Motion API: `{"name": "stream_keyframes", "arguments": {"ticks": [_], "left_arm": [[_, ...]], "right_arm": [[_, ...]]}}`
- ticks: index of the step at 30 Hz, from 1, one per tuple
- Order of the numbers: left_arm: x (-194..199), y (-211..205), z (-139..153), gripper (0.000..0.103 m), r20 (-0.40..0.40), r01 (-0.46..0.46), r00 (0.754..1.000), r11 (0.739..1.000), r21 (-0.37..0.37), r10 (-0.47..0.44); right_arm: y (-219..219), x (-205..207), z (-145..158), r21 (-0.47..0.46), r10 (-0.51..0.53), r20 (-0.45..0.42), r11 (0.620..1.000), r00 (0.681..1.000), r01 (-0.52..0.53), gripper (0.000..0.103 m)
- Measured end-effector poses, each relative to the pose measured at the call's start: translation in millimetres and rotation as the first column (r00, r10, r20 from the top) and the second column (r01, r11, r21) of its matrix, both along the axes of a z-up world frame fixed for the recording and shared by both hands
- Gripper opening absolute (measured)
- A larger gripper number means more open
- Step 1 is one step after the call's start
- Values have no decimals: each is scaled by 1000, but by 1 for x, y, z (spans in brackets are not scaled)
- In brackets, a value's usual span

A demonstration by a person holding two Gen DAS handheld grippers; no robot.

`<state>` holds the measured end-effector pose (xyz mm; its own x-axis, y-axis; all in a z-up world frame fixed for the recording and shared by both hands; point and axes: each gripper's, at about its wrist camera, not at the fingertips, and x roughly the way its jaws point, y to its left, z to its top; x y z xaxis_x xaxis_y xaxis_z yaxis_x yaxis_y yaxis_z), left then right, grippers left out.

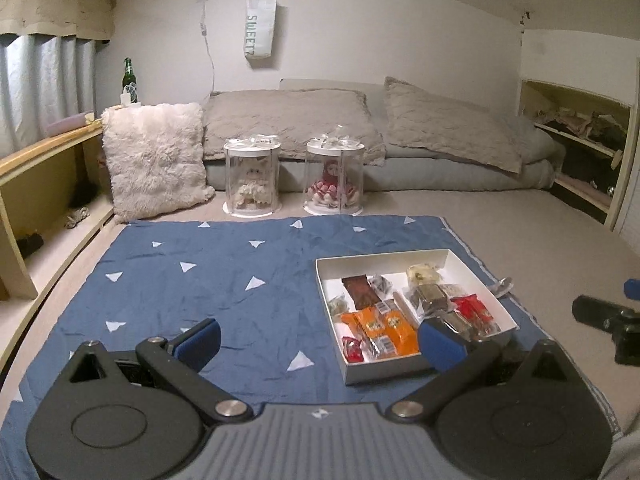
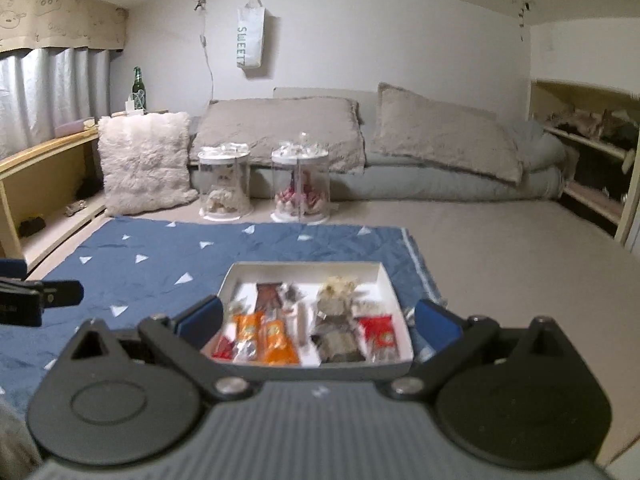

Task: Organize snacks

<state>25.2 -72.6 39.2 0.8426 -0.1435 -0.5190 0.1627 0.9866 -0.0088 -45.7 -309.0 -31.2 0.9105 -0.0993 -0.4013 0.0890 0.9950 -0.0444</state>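
A white shallow box lies on a blue mat, filled with wrapped snacks: orange packets, red packets, a brown bar and silver-grey packs. My left gripper hovers open over the mat, its right finger at the box's near corner, nothing between the fingers. In the right wrist view the same box sits between the wide-open fingers of my right gripper, with orange packets and a red packet nearest. The right gripper's body shows at the far right of the left wrist view.
Two clear cylindrical jars with dolls stand beyond the mat, before folded grey bedding. A fluffy white cushion leans at the left by a wooden shelf with a green bottle. Shelving runs along the right.
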Motion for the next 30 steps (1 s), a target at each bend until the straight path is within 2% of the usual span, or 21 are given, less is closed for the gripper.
{"name": "stream_keyframes", "arguments": {"ticks": [4,10,17,26,30], "left_arm": [[-16,5,-5,103,31,-17,999,1000,19,16],[-35,9,-18,103,22,-3,1000,999,43,2],[-47,21,-27,103,7,-23,1000,1000,13,23],[-59,17,-35,103,24,-17,1000,999,49,16],[-58,15,-36,103,23,-12,1000,998,55,10]], "right_arm": [[1,-10,-11,-12,-13,2,1000,1000,13,103],[4,-20,-20,-23,-13,6,1000,1000,13,103],[2,-30,-30,-25,-11,-8,1000,1000,11,103],[2,-38,-40,-66,-15,-15,998,1000,14,103],[-9,-37,-41,-47,-3,-9,999,1000,3,103]]}}
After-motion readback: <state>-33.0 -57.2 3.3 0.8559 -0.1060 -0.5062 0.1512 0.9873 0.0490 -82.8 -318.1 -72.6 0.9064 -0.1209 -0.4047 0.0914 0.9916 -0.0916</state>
